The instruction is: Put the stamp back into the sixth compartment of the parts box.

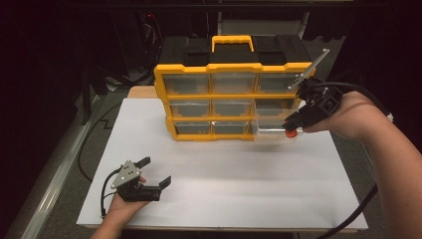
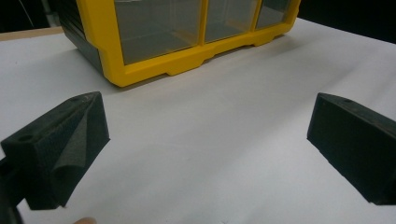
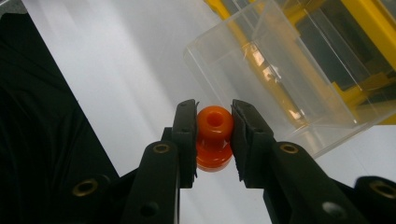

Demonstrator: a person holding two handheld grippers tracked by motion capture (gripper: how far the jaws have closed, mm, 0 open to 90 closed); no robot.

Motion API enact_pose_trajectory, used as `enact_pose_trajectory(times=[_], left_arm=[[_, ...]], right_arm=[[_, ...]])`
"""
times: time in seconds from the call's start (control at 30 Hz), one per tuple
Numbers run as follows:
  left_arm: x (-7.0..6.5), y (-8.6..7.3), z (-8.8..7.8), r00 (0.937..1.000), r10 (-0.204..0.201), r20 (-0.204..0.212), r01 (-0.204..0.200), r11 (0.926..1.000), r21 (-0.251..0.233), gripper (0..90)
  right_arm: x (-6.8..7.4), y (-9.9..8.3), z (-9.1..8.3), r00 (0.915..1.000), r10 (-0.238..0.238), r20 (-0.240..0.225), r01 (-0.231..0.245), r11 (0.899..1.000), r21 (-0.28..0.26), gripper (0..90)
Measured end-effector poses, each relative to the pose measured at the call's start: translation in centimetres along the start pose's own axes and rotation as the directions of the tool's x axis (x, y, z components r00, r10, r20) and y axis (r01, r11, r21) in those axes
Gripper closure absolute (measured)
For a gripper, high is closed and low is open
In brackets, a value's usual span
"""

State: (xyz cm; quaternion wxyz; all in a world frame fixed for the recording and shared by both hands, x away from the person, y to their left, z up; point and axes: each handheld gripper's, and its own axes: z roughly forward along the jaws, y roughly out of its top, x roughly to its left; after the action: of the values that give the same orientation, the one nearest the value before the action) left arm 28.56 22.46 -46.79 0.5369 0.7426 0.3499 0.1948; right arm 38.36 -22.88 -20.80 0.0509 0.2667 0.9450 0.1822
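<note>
right gripper view: orange knob (image 3: 214,135) pinched between the right gripper (image 3: 214,140) fingers, seemingly beside a pulled-out clear drawer (image 3: 280,88); left gripper (image 1: 152,174) fingers wide over the white table (image 1: 224,174).

Organizer (image 2: 187,42) cut off at top edge.

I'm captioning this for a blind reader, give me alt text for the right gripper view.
Two black jaws of the right gripper pinch a small orange knob above a white table. Just beyond it, a clear plastic drawer sticks out of a yellow organizer.
</note>
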Motion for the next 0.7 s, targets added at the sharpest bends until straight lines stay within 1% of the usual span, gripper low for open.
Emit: enact_pose_trajectory(times=[0.2,0.37,0.47,0.63,0.7], left_arm=[[0.0,0.0,0.0,1.0,-0.002,-0.001,0.002,0.9999,-0.01,0.2],[0.1,0.0,-0.1,1.0,-0.006,0.0,0.006,1.0,-0.005,0.3],[0.1,0.1,-0.1,1.0,-0.003,0.0,0.003,1.0,-0.007,0.2],[0.1,0.0,-0.2,1.0,-0.005,-0.003,0.005,1.0,-0.007,0.2],[0.1,0.0,-0.2,1.0,-0.004,-0.002,0.004,1.0,-0.006,0.2]], right_arm=[[-0.5,0.6,0.2,0.9999,0.012,0.005,-0.012,1.0,0.0,72.9],[-1.2,1.3,0.7,0.9999,0.016,0.004,-0.016,1.0,-0.003,72.9],[-1.5,1.7,0.9,0.9997,0.018,0.016,-0.018,1.0,0.012,72.8],[-1.9,2.5,1.2,0.9996,0.008,0.025,-0.008,1.0,0.01,72.8],[-2.0,2.7,1.3,0.9995,0.014,0.028,-0.015,1.0,0.014,72.8]])
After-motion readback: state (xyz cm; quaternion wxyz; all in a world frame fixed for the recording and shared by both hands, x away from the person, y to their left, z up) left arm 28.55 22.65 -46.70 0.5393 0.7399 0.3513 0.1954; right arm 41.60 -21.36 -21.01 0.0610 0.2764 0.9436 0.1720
